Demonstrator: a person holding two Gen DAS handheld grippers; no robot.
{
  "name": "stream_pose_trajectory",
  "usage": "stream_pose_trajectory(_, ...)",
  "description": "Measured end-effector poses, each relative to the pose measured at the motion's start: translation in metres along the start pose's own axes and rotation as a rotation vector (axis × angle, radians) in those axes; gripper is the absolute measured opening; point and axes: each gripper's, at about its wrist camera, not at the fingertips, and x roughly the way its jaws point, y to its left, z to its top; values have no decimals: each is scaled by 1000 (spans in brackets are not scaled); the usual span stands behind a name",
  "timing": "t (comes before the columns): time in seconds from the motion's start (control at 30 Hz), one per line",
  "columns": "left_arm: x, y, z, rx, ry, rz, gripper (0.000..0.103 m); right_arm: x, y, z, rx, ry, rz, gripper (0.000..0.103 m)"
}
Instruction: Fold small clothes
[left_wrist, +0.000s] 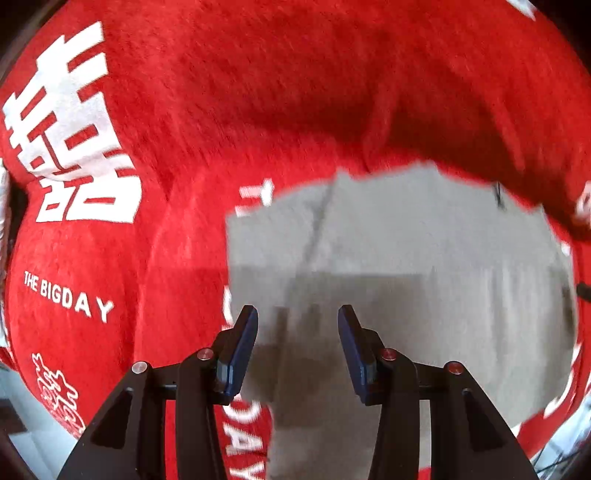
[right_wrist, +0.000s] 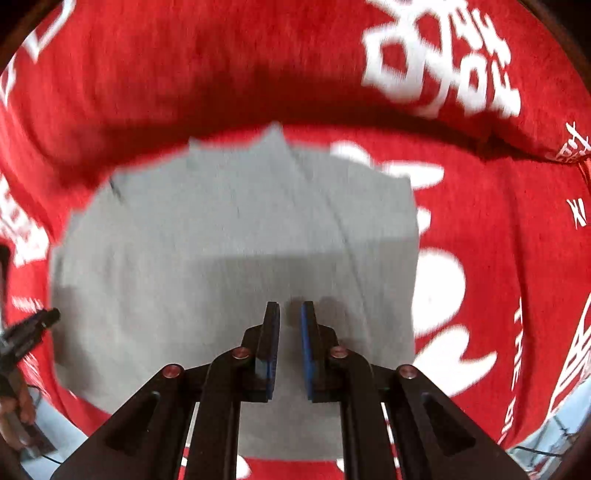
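- The left gripper (left_wrist: 297, 325) points almost straight down at the grey garment (left_wrist: 406, 277), its blue pads set well apart with nothing between them; the cloth lies directly beneath and spreads away toward the right of that view.
- The right gripper (right_wrist: 290, 321) also aims down over the grey garment (right_wrist: 229, 258); only a narrow slit shows between its pads and no fabric is caught there, so it holds nothing.
- The garment lies flat on a red blanket (left_wrist: 258, 92) printed with white characters and the words "THE BIGDAY"; a seam or crease runs diagonally across the grey cloth, and a straight shadowed line crossing it in both views may be a fold edge, though blur makes that uncertain.
- Relative to the garment, the left gripper hangs near one side edge, where red blanket shows just beside its left pad; the right gripper sits further in over the cloth, nearer the opposite side.
- Part of the other tool (right_wrist: 26, 332) appears at the left rim of the right wrist view, just off the garment's edge.
- Judged from this, the left hand is better placed to take an edge; the right would need to open first.
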Motion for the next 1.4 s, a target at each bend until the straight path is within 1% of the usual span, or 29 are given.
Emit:
stream_pose_trajectory(0.03, 4, -3, -9, 5, 21, 11, 47, 6, -5, -6, 8, 19, -10, 11)
stream_pose_trajectory(0.1, 17, 1, -24, -13, 67, 24, 47, 1, -15, -15, 31, -2, 5, 10)
stream_pose_trajectory(0.13, 21, 4, -33, -25, 85, 41, 48, -3, -20, -18, 35, 0, -16, 11)
stream_pose_trajectory(0.17, 23, 8, -40, -31, 81, 49, 52, -7, -26, -22, 46, 4, -21, 11)
stream_pose_trajectory(0.2, 19, 12, -46, -33, 58, 60, 64, -9, -32, -29, 59, 13, -15, 11)
stream_pose_trajectory(0.23, 17, 16, -51, -26, 59, 81, 66, -12, -37, -32, 76, 29, -9, 11)
stream_pose_trajectory(0.3, 18, 27, -63, -8, 90, 100, 66, -20, -42, -40, 105, 52, -10, 11)
stream_pose_trajectory(0.33, 18, 32, -67, -15, 98, 86, 66, -25, -45, -47, 122, 55, -17, 17)
stream_pose_trajectory(0.37, 16, 37, -71, -30, 104, 60, 66, -23, -60, -55, 143, 58, -14, 18)
stream_pose_trajectory(0.4, 13, 43, -75, -53, 115, 41, 66, -28, -68, -65, 188, 67, 22, 21)
stream_pose_trajectory(0.47, 9, 45, -78, -67, 127, 38, 66, -34, -81, -82, 288, 83, 97, 38)
stream_pose_trajectory(0.5, 6, 45, -82, -66, 135, 41, 66, -36, -89, -93, 359, 94, 139, 57)
stream_pose_trajectory(0.53, 3, 44, -83, -63, 140, 39, 66, -36, -97, -105, 437, 105, 186, 62)
stream_pose_trajectory(0.6, 0, 44, -89, -72, 154, 14, 66, -30, -112, -126, 581, 126, 289, 62)
stream_pose_trajectory(0.67, 1, 48, -95, -102, 174, -45, 64, -21, -125, -136, 697, 126, 361, 62)
stream_pose_trajectory(0.7, 0, 48, -98, -112, 176, -62, 50, -15, -130, -140, 758, 122, 397, 62)
stream_pose_trajectory(0.73, 1, 48, -100, -109, 180, -69, 39, -6, -125, -142, 802, 109, 427, 55)
stream_pose_trajectory(0.77, 1, 47, -101, -105, 181, -71, 37, -3, -129, -143, 829, 96, 445, 46)
stream_pose_trajectory(0.8, 0, 45, -103, -97, 171, -65, 37, -4, -135, -139, 836, 99, 436, 14)
stream_pose_trajectory(0.83, 0, 43, -103, -87, 167, -61, 33, -8, -130, -133, 831, 102, 414, 8)
stream_pose_trajectory(0.87, -2, 39, -106, -76, 165, -62, 32, -7, -122, -127, 807, 99, 390, 8)
stream_pose_trajectory(0.93, -4, 34, -107, -65, 163, -60, 32, -18, -112, -116, 697, 86, 303, 8)
stream_pose_trajectory(1.03, -7, 35, -109, -62, 156, -56, 32, -15, -116, -117, 610, 105, 215, 8)
stream_pose_trajectory(1.13, 0, 41, -107, -60, 175, -33, 32, -12, -117, -116, 618, 136, 192, 8)
stream_pose_trajectory(1.2, 10, 42, -111, -41, 212, 24, 32, -24, -117, -119, 600, 146, 142, 8)
stream_pose_trajectory(1.23, 12, 45, -113, -43, 226, 35, 32, -31, -118, -123, 589, 139, 129, 8)
stream_pose_trajectory(1.27, 12, 50, -117, -55, 229, 30, 32, -38, -120, -128, 579, 128, 132, 8)
stream_pose_trajectory(1.3, 7, 56, -119, -74, 227, 20, 32, -43, -114, -124, 558, 110, 135, 8)
stream_pose_trajectory(1.4, -10, 68, -116, -101, 191, 1, 32, -58, -90, -107, 436, 50, 132, 8)
